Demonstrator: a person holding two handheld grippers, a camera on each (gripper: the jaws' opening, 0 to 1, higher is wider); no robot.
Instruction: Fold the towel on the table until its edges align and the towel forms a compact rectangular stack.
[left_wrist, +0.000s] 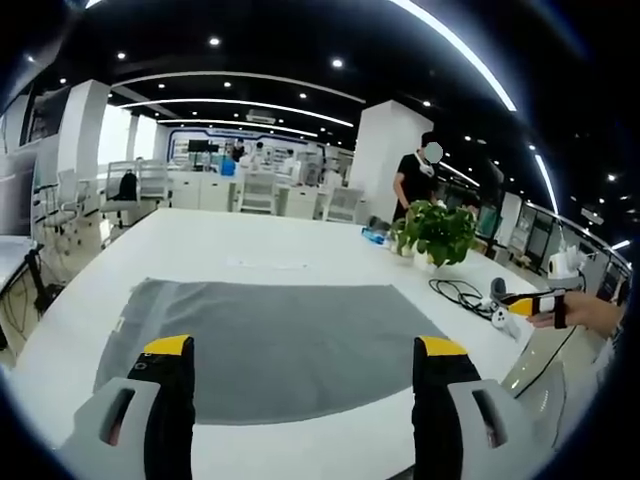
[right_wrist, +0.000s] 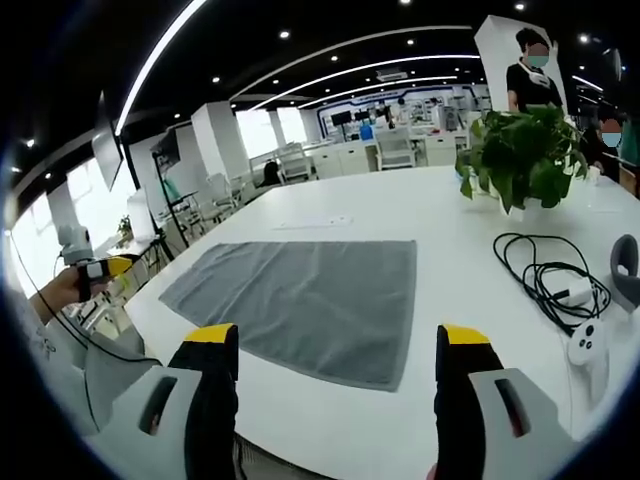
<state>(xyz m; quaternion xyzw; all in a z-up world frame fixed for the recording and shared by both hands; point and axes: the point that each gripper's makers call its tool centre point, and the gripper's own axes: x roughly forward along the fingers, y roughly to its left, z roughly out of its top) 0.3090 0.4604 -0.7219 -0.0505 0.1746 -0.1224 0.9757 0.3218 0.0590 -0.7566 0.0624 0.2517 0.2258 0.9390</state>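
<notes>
On the white desk (left_wrist: 300, 250) your grey towel (left_wrist: 270, 345) lies spread flat in a single layer, unfolded, and it serves as the landmark for everything else. In the left gripper view, your left tongs (left_wrist: 305, 375) hang over the towel's near edge with both yellow-tipped jaws spread wide apart and nothing between them. Beyond the towel's far edge lies a thin, pale flat item, too faint to identify. Off the towel's far right corner stands a potted plant (left_wrist: 438, 232), leafy green stems rising from a pale pot, with a small blue object just beside it. Right of the towel, a coiled black cable (left_wrist: 460, 295) rests on the desk, well apart from the cloth. Further right again, a hand holds your other tongs out past the desk's edge.

In the right gripper view, the towel (right_wrist: 305, 300) sits left of centre, and your right tongs (right_wrist: 340, 385) hover near its closest edge, jaws spread and gripping nothing. Right of the towel lie the black cable (right_wrist: 545, 280) and a white controller (right_wrist: 588, 345), with the potted plant (right_wrist: 520, 155) behind them. People stand beyond the desk.
</notes>
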